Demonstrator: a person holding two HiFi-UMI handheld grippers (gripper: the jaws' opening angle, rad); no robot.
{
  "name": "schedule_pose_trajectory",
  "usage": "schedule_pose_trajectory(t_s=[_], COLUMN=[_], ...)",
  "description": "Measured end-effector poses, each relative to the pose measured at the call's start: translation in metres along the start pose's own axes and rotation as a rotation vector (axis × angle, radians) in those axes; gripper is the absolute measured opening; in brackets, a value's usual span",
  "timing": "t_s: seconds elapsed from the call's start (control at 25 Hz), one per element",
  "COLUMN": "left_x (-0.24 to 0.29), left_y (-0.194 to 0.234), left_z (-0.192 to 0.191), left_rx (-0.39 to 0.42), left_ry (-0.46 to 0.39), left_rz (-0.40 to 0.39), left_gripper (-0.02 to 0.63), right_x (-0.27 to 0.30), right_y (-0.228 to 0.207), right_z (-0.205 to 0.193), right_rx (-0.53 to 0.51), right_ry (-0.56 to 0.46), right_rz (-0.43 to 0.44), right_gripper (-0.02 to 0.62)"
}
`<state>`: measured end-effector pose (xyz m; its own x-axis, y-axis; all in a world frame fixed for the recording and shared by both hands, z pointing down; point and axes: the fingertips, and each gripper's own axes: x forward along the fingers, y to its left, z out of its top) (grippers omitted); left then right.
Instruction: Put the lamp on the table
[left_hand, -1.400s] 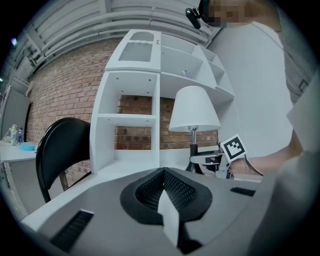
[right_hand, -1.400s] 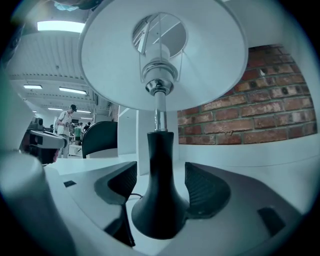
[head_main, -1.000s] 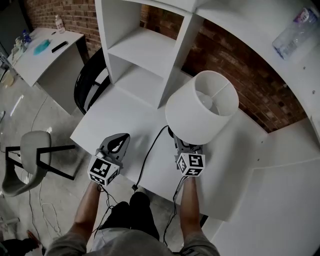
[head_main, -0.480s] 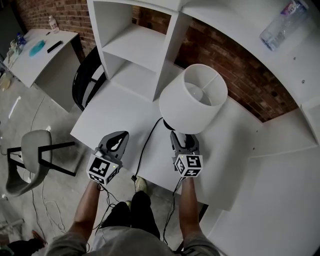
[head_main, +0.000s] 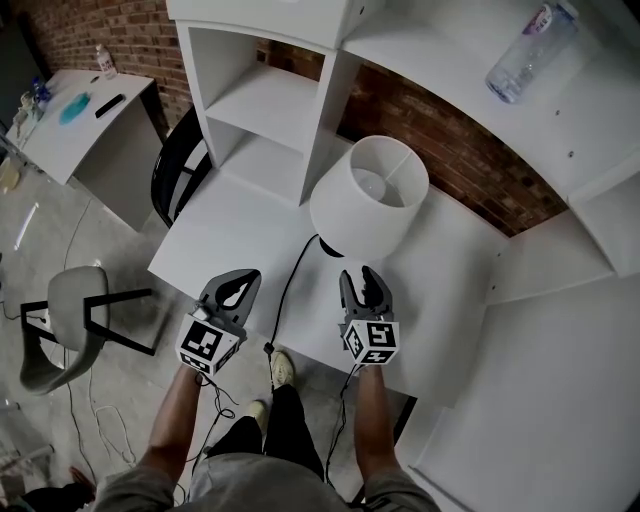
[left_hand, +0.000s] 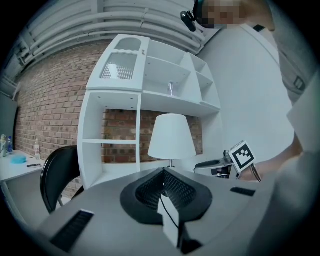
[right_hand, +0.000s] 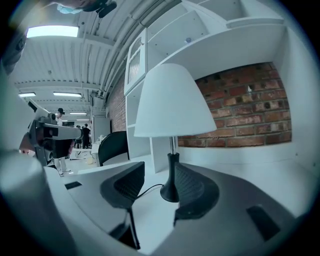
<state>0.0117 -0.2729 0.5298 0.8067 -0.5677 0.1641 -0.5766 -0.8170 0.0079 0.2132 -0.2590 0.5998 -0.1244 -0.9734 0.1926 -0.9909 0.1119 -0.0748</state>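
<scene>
Right gripper (head_main: 361, 280) has backed off toward 6 o'clock, clear of the lamp (head_main: 368, 205), which stands upright on the table (head_main: 445, 290) at its 12 o'clock. Its jaws have just been narrowing but are still apart, with nothing between them. The left gripper (head_main: 237, 283) is clamped together and empty, and each cube bears black-and-white square markers (head_main: 372, 340).

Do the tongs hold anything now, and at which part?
Nothing is held. The right tongs, just closing, are empty, clear of the lamp on the table; the left tongs are shut, empty.
</scene>
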Motion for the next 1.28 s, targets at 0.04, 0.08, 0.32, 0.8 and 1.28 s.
schedule_pose_trajectory(t_s=[0.04,0.08,0.32,0.8,1.28], left_x=[-0.002,-0.004,-0.019,-0.056,-0.089], left_y=[-0.001,-0.002,-0.01,-0.034,-0.06], left_z=[0.003,0.007,0.037,0.069,0.098], left_rx=[-0.001,-0.002,-0.023,-0.029,-0.027], left_ry=[0.001,0.002,-0.014,-0.013,-0.056], left_rz=[0.0,0.001,-0.001,-0.013,-0.042], left_gripper=[0.003,0.003,0.003,0.003,0.003], right_x=[-0.004,-0.008,-0.039,-0.087,-0.141], right_y=[0.002,0.004,0.015,0.041,0.079], right_z=[0.005,0.01,0.046,0.103,0.124], right_rx=[0.0,0.001,-0.019,-0.028,-0.041], right_ry=[-0.003,-0.005,-0.01,-0.057,-0.067], right_rz=[0.0,-0.001,-0.012,-0.024,-0.04], right_gripper=[0.201,0.199,0.166,0.103,0.074])
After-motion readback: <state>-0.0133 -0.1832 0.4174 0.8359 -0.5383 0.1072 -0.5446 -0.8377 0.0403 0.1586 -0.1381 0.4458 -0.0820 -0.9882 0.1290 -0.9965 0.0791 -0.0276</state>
